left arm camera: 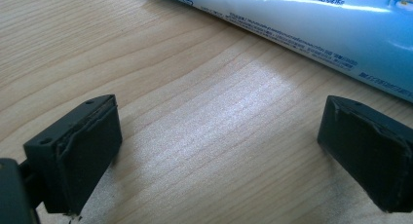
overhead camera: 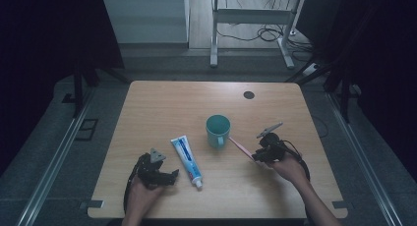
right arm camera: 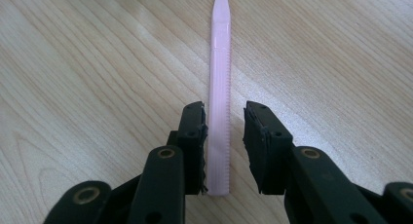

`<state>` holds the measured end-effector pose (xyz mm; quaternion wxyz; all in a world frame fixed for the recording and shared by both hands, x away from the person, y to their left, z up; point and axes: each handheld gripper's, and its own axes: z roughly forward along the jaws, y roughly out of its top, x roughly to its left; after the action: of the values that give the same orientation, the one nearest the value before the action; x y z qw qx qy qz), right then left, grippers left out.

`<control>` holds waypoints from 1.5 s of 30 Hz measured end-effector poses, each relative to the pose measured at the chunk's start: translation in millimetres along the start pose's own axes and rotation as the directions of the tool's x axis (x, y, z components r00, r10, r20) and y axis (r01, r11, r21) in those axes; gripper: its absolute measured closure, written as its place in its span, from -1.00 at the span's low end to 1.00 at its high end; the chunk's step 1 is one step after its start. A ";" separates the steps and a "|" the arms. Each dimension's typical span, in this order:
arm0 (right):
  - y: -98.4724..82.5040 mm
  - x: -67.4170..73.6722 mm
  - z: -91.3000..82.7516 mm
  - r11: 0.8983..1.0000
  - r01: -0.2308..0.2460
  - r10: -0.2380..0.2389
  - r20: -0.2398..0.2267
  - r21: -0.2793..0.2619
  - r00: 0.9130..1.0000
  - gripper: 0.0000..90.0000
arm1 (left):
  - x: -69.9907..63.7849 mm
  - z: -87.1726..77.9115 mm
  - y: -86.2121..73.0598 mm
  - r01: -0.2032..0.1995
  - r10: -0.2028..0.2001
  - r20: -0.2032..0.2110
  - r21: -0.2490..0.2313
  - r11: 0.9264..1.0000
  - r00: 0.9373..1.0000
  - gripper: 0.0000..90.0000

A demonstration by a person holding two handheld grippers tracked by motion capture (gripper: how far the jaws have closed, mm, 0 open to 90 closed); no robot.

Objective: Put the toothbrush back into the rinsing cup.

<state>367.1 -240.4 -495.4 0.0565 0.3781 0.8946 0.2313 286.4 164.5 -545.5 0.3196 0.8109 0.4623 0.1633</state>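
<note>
A pink toothbrush [overhead camera: 241, 148] lies on the wooden table [overhead camera: 162, 108], just right of a teal cup [overhead camera: 218, 130]. My right gripper [overhead camera: 256, 156] sits at its near end. In the right gripper view the toothbrush handle [right arm camera: 219, 112] runs between the jaws of the right gripper [right arm camera: 226, 107]. The jaws are open, with a clear gap on the right side of the handle. A white and blue toothpaste tube [overhead camera: 187, 159] lies left of the cup. My left gripper [overhead camera: 172, 176] rests near the tube, open wide [left arm camera: 224, 117] over bare wood, with the toothpaste tube [left arm camera: 311, 24] just beyond its jaws.
A small dark round hole [overhead camera: 249, 95] marks the table's far right part. Metal rails run along the floor on both sides of the table. A white frame with cables stands on the floor beyond the far edge.
</note>
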 end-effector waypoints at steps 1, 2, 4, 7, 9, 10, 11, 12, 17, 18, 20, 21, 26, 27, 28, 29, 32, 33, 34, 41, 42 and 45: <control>2.6 0.0 0.5 1.000 0.001 -0.001 0.001 0.014 1.000 0.52 | -0.1 0.0 0.0 0.000 0.000 -0.001 0.000 1.000 1.000 -0.95; 5.2 -0.1 0.8 1.000 0.004 -0.004 0.002 0.027 1.000 0.52 | -0.1 0.0 0.0 0.000 0.000 -0.001 0.000 1.000 1.000 -0.95; 7.8 -0.2 1.3 0.999 0.007 -0.007 0.003 0.042 1.000 0.51 | 0.0 0.0 0.0 0.000 0.000 0.000 0.000 1.000 1.000 -0.95; 15.8 0.2 3.6 0.996 0.009 -0.010 0.003 0.089 1.000 0.50 | -0.1 0.0 0.0 0.000 0.000 -0.001 0.000 1.000 1.000 -0.95; 23.4 0.2 6.9 0.991 0.020 -0.020 0.002 0.135 1.000 0.48 | -0.1 0.0 0.0 0.000 0.000 -0.001 0.000 1.000 1.000 -0.95; 26.0 0.8 8.0 0.988 0.021 -0.021 0.003 0.152 1.000 0.48 | 0.0 0.0 0.0 0.000 0.000 0.000 0.000 1.000 1.000 -0.95; 26.0 0.8 8.0 0.988 0.021 -0.021 0.003 0.152 1.000 0.48 | 0.0 0.0 0.0 0.000 0.000 0.000 0.000 1.000 1.000 -0.95; 28.5 0.9 9.3 0.986 0.024 -0.025 0.000 0.168 1.000 0.47 | -0.1 0.0 0.0 0.000 0.000 -0.001 0.000 1.000 1.000 -0.95; 40.2 4.2 15.7 0.970 0.039 -0.040 -0.002 0.240 0.999 0.46 | 0.0 0.0 0.0 -0.001 0.001 -0.001 0.001 1.000 1.000 -0.95; 42.5 4.7 16.8 0.966 0.043 -0.043 -0.004 0.254 0.999 0.46 | 0.0 0.0 0.0 -0.001 0.001 -0.001 0.000 1.000 1.000 -0.95; 49.4 6.5 20.0 0.956 0.049 -0.051 0.001 0.289 0.999 0.46 | 0.0 0.0 0.0 0.000 0.000 -0.002 0.000 1.000 1.000 -0.95; 51.6 7.0 21.2 0.954 0.048 -0.051 0.003 0.297 0.999 0.46 | 0.0 0.0 0.0 -0.001 0.001 -0.002 0.001 1.000 1.000 -0.95; 60.9 8.2 27.0 0.940 0.051 -0.058 0.010 0.337 0.998 0.48 | 0.0 0.0 0.0 -0.001 0.001 -0.002 0.001 1.000 1.000 -0.95; 60.9 8.2 27.0 0.940 0.051 -0.058 0.010 0.337 0.998 0.48 | 0.0 0.0 0.0 -0.001 0.001 -0.002 0.001 1.000 1.000 -0.95; 62.4 8.2 28.0 0.937 0.054 -0.061 0.010 0.345 0.998 0.48 | 0.0 0.0 0.0 -0.001 0.001 -0.001 0.001 1.000 1.000 -0.95; 64.8 8.9 30.8 0.932 0.053 -0.063 0.016 0.358 0.998 0.49 | 0.0 0.0 0.0 -0.001 0.001 -0.001 0.001 1.000 1.000 -0.95; 66.5 9.5 32.7 0.927 0.050 -0.062 0.020 0.371 0.998 0.50 | 0.0 0.0 0.0 -0.001 0.001 -0.001 0.001 1.000 1.000 -0.95; 67.5 10.3 35.0 0.920 0.044 -0.061 0.031 0.389 0.998 0.51 | 0.0 0.0 0.0 -0.001 0.001 -0.001 0.000 1.000 1.000 -0.95; 67.5 10.3 35.0 0.920 0.044 -0.061 0.031 0.389 0.998 0.51 | 0.0 0.0 0.0 -0.001 0.001 -0.001 0.000 1.000 1.000 -0.95; 68.0 12.8 40.9 0.909 0.031 -0.051 0.037 0.415 0.998 0.64 | 0.0 0.0 0.0 -0.001 0.001 -0.001 0.001 1.000 1.000 -0.95; 67.9 12.6 41.6 0.909 0.030 -0.051 0.039 0.416 0.998 0.67 | 0.0 0.0 0.0 -0.001 0.001 -0.001 0.001 1.000 1.000 -0.95; 68.5 11.1 41.3 0.908 0.023 -0.044 0.042 0.418 0.998 0.71 | 0.0 0.0 0.0 -0.001 0.001 -0.001 0.001 1.000 1.000 -0.95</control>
<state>415.1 -175.6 -500.0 0.0009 0.3718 0.9280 0.0241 286.4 164.5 -545.5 0.3191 0.8111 0.4621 0.1636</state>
